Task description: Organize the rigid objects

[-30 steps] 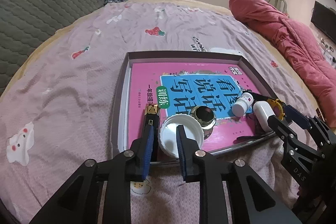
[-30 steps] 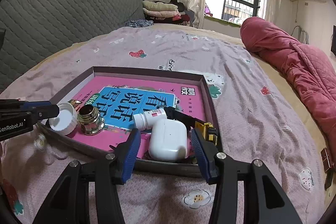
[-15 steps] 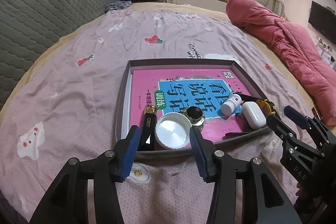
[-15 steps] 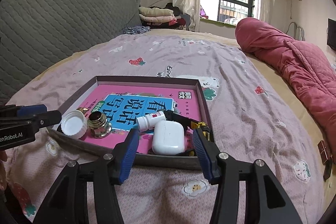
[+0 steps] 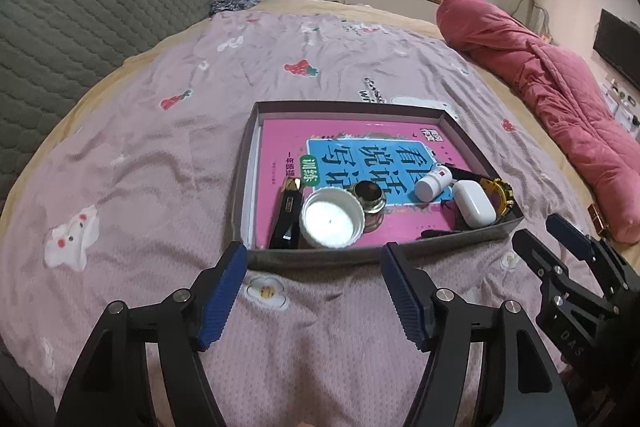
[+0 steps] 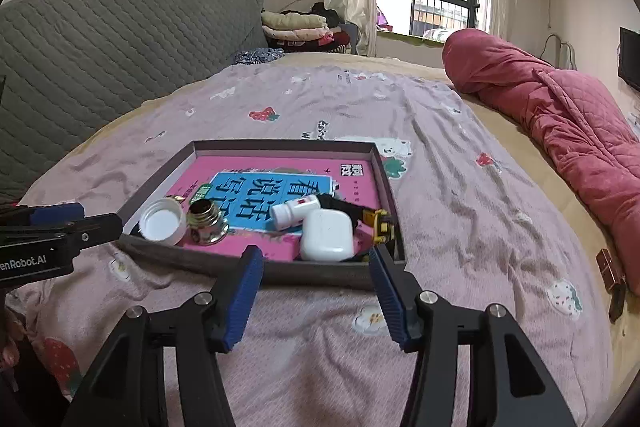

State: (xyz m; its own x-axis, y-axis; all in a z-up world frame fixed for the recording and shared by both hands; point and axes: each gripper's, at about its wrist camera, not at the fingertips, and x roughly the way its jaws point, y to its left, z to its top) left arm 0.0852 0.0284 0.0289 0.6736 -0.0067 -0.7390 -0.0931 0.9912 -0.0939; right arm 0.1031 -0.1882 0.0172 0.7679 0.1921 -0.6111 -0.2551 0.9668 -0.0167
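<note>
A shallow grey tray (image 5: 366, 107) (image 6: 280, 146) lies on the bed with a pink and blue book (image 5: 360, 155) (image 6: 272, 183) flat in it. On the book rest a white lid (image 5: 332, 217) (image 6: 162, 221), a metal cap (image 5: 368, 193) (image 6: 206, 221), a small white bottle (image 5: 434, 182) (image 6: 294, 211), a white earbud case (image 5: 474, 203) (image 6: 327, 235), a black bar (image 5: 287, 215) and a yellow-and-black piece (image 5: 500, 191) (image 6: 380, 221). My left gripper (image 5: 312, 265) hangs before the tray's near wall, jaws opening, nothing between them. My right gripper (image 6: 316, 263) (image 5: 536, 233) is likewise opening and empty, just short of the earbud case.
The bed has a lilac printed sheet (image 5: 160, 147). A rolled red quilt (image 5: 560, 95) (image 6: 560, 107) lies along the right. A grey padded headboard (image 6: 100, 39) stands at left, folded clothes (image 6: 296, 27) behind. A small brown box (image 6: 610, 265) sits by the quilt.
Both grippers have drawn back and up from the tray. The left one let go of the white lid and spread wide. The right one widened slightly around nothing.
</note>
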